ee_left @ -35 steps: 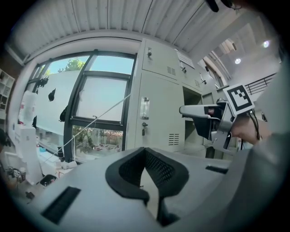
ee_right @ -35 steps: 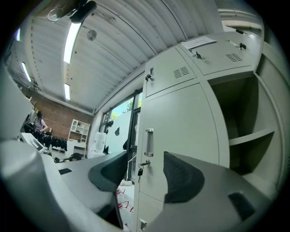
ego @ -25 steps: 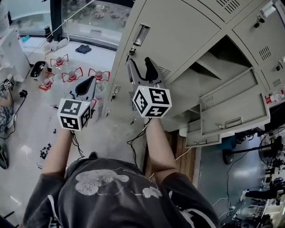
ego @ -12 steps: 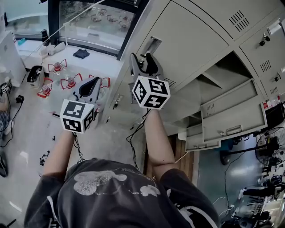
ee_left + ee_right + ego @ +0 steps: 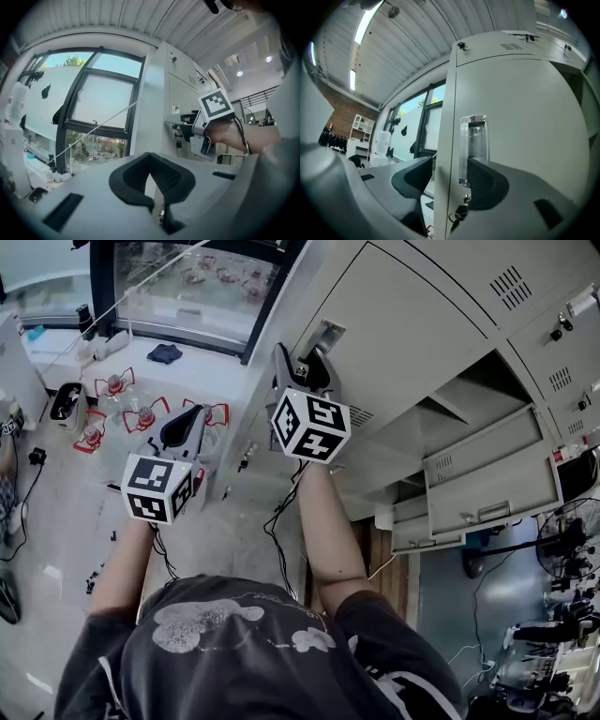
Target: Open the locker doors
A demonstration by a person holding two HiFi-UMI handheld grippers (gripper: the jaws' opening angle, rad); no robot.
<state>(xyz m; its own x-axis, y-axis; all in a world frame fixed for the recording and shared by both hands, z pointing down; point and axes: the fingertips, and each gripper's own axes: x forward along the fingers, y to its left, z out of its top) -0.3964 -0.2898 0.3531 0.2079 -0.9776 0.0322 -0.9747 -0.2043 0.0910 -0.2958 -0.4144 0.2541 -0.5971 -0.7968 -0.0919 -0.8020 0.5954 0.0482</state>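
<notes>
Pale floor (image 5: 56, 512) underfoot, a tall window (image 5: 187, 282) at the back, and beside it stands the bank of grey lockers (image 5: 525, 362). At the bank's window-side end is the closed locker door (image 5: 403, 324), with its chrome recessed handle (image 5: 323, 334) close to the edge and a small lock (image 5: 465, 199) just below it. The right gripper (image 5: 302, 367) is held level, up at that handle. Its jaws stand wide apart, one out past the door's edge, the other in front of the handle, with nothing pinched — whether a pad touches the metal I can't tell. The left gripper (image 5: 186, 416) hangs lower and off to the side, clear of the lockers, its jaws closed together on nothing. Further along the bank one open door (image 5: 487, 479) is swung out, its compartment (image 5: 459, 395) showing behind it. Out on the floor by the window sit a few red-and-white objects (image 5: 141, 407) — and a dark cloth (image 5: 164, 352) lies nearer the glass.
</notes>
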